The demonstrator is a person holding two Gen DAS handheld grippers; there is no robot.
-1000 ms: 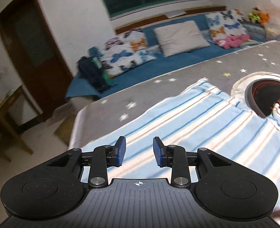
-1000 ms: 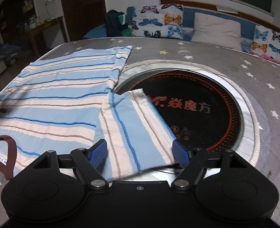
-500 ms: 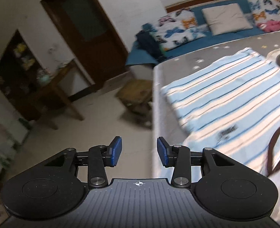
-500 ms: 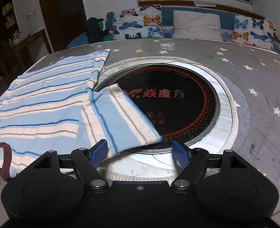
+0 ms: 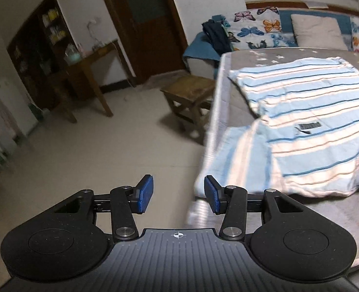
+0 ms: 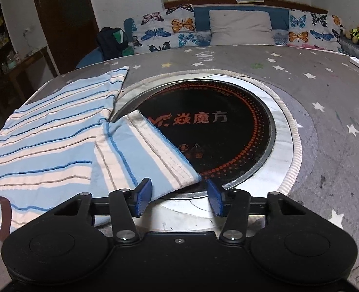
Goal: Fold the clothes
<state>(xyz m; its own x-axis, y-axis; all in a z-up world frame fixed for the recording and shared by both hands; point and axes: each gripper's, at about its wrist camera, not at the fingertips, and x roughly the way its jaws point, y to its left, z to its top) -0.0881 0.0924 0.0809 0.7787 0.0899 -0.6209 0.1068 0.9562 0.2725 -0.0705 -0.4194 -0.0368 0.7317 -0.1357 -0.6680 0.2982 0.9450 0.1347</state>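
Since a second ago our left gripper (image 5: 178, 194) has swung off the shirt (image 5: 308, 131) to the table (image 5: 325, 209) edge, over the floor; the left sleeve (image 5: 233, 160), blurred, now drapes there. Shirt lies flat on the table, collar cut off. Left jaws half open, empty. Right gripper (image 6: 179, 196) is wide open, empty, low just short of the right sleeve (image 6: 152, 155) lapping the cooktop (image 6: 218, 131)
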